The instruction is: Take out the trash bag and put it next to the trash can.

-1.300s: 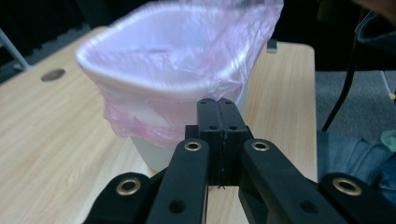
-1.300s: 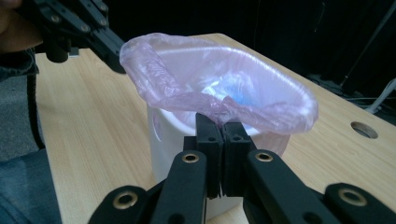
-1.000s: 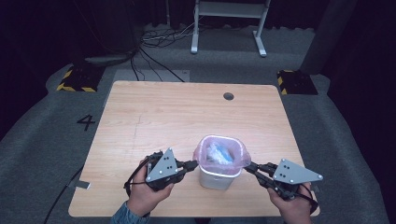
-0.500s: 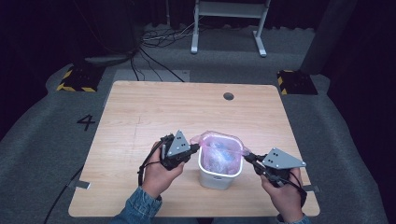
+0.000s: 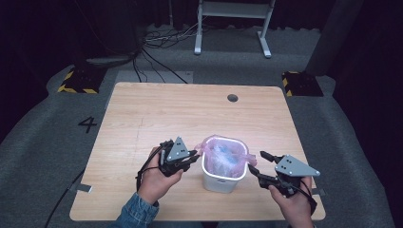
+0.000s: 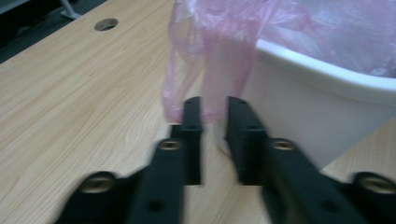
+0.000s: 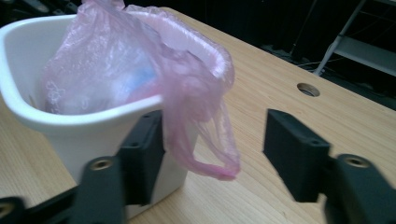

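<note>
A white bin [image 5: 222, 182] lined with a pink plastic bag [image 5: 223, 153] stands near the table's front edge. My left gripper [image 5: 193, 157] is at its left side and my right gripper [image 5: 256, 162] at its right. In the left gripper view the jaws [image 6: 215, 105] have just been opening and stand a narrow gap apart, so the gripper is open; a hanging strip of the bag [image 6: 212, 70] drops between their tips beside the bin [image 6: 322, 102]. In the right gripper view the jaws [image 7: 214, 116] have just been opening and stand wide open, with the bag's loop handle [image 7: 205, 158] dangling loose between them by the bin [image 7: 28, 112].
The wooden table [image 5: 142, 118] has a round cable hole [image 5: 232, 98] at the back. The bin stands close to the front edge. On the grey floor are a painted 4 [image 5: 88, 124], cables, a desk frame [image 5: 233, 28] and two black-and-yellow blocks [image 5: 76, 81].
Both grippers, shut on the bag's sides a second ago, have sunk slightly beside the bin and parted their jaws. The bag's handles now hang loose over the rim.
</note>
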{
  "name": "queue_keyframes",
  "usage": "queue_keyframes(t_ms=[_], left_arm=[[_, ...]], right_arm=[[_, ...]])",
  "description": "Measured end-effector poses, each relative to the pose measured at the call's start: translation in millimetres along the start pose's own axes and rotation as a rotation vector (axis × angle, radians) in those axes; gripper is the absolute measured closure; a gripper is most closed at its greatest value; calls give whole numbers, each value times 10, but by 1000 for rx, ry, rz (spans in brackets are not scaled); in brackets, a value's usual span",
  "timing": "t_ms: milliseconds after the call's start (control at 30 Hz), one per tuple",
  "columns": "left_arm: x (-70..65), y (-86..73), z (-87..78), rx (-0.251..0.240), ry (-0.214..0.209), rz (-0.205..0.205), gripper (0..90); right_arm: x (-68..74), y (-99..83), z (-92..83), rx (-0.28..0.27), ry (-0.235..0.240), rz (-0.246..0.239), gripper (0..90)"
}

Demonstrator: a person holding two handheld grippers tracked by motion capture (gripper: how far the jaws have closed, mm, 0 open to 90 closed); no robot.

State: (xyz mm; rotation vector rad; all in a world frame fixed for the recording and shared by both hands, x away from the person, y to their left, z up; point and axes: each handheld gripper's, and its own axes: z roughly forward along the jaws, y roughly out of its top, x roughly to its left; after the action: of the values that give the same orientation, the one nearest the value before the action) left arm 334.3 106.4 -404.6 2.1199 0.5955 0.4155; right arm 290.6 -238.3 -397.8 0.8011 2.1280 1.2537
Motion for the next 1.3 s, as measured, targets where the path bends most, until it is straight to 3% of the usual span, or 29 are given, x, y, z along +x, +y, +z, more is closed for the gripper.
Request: queue_keyframes(t_ms=[33,67,200,300,400,433,500,533,567,600,767,833,867,900,1000,1167,1300], left_arm=[[0,-6,-3,-2,18,0,735],[-1,-12,-2,-9,43,1,632],[18,-9,82,-12,87,12,391],[5,46,204,5,106,55,372],[26,118,283,28,117,97,443],[34,139,297,29,109,98,550],[52,190,306,32,85,101,696],[52,190,306,32,85,101,784],[62,220,281,22,81,90,847],[66,236,262,10,82,85,881],[38,305,150,-46,116,106,898],[2,334,43,-96,147,124,898],[2,334,43,-96,147,124,898],[-22,332,-42,-132,162,128,898],[-71,297,-157,-159,172,143,898],[-123,220,-250,-142,157,148,898],[-119,125,-242,-82,128,126,898]], right_arm=[[0,0,0,0,0,0,358],[-4,-15,-6,4,-6,-2,334],[-16,-112,105,54,-11,0,302],[9,-137,198,96,-29,-16,310],[23,-129,303,96,-54,-54,421],[-31,-103,333,81,-51,-38,571],[-86,-75,347,76,-41,-20,673],[-86,-75,347,76,-41,-20,673],[-117,-43,350,68,-40,-16,772],[-122,-22,346,56,-47,-18,802],[-101,98,291,2,-81,-39,865],[-74,190,225,-48,-106,-67,871],[-74,190,225,-48,-106,-67,871],[-49,233,164,-91,-109,-85,872],[-1,251,64,-138,-97,-96,875],[52,210,-63,-171,-61,-85,874],[80,114,-135,-139,-37,-76,877]])
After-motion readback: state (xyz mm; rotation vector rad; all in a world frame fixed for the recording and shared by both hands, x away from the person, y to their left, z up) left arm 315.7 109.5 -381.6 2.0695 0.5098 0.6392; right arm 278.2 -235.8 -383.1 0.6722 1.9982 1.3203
